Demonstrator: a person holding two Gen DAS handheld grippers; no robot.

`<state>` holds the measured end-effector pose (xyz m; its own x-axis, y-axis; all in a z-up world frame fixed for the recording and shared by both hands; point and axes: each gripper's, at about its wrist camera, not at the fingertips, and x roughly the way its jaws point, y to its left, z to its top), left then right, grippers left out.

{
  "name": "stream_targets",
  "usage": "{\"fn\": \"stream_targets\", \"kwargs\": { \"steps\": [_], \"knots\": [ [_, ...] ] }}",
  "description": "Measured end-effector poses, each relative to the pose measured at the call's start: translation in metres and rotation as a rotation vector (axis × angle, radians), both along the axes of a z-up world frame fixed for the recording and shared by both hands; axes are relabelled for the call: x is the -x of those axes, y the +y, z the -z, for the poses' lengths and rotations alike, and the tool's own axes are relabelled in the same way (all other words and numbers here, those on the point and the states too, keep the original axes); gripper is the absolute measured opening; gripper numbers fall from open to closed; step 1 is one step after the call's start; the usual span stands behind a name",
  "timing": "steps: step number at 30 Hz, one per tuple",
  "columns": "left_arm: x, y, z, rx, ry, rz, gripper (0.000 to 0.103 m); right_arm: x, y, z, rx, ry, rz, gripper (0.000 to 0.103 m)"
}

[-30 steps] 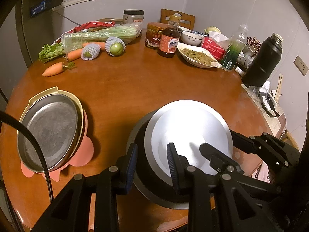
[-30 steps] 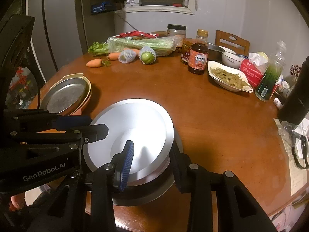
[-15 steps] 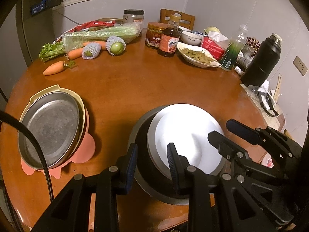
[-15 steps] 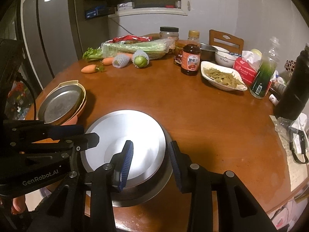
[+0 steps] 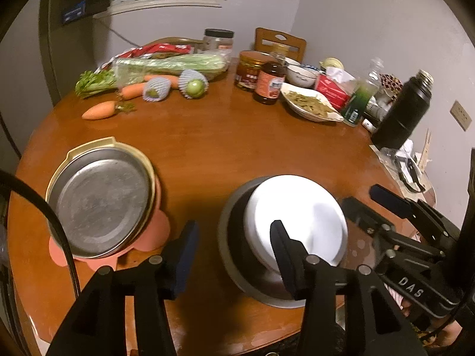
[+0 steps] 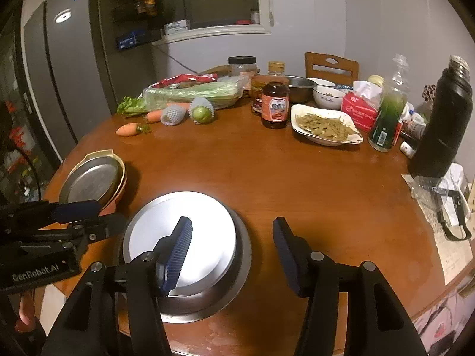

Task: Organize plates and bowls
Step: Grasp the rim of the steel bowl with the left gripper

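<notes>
A white bowl [image 5: 297, 219] sits inside a larger steel bowl [image 5: 234, 249] at the table's near edge; the pair also shows in the right wrist view, white bowl [image 6: 204, 237] in steel bowl [image 6: 243, 264]. A steel plate [image 5: 101, 198] lies stacked on a cream dish and a pink dish at the left, also seen in the right wrist view [image 6: 92, 181]. My left gripper [image 5: 234, 255] is open and empty, above the steel bowl's left rim. My right gripper [image 6: 231, 252] is open and empty over the stack's right side.
The round wooden table [image 6: 267, 172] carries carrots [image 5: 99, 109], celery [image 5: 169, 63], netted fruit [image 5: 194, 84], jars, a sauce bottle [image 6: 274, 105], a dish of food [image 6: 325, 124], a tissue box, a green bottle [image 6: 387, 118] and a black flask [image 6: 445, 121] along its far and right sides.
Both grippers have opened wide and drawn back from the white bowl, which now rests in the steel bowl. The right gripper has risen and pulled away.
</notes>
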<state>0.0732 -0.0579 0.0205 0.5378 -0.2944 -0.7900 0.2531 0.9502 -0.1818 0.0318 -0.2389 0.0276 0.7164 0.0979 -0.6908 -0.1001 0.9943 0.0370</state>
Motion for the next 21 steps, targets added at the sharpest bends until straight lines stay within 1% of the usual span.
{"fn": "stream_targets", "kwargs": {
  "steps": [3,7,9,16,19,21],
  "knots": [
    [-0.001,0.005,0.001,0.003,0.003,-0.012,0.054,0.001,-0.004,0.0,-0.011,0.0,0.013,0.06],
    [0.0,0.007,0.003,0.036,0.01,-0.003,0.064,0.002,-0.008,0.0,-0.033,-0.004,0.011,0.061],
    [-0.001,0.006,0.006,0.053,0.024,0.009,0.064,0.001,-0.012,0.002,-0.07,0.007,0.006,0.061],
    [-0.009,-0.005,0.026,0.051,0.096,0.023,0.065,-0.007,-0.022,0.021,-0.156,0.098,0.019,0.062],
    [-0.013,-0.009,0.035,0.044,0.13,0.019,0.065,-0.011,-0.023,0.031,-0.168,0.133,0.02,0.062],
    [-0.015,-0.008,0.039,0.055,0.139,0.017,0.065,-0.013,-0.023,0.036,-0.173,0.153,0.016,0.062]
  ]
}}
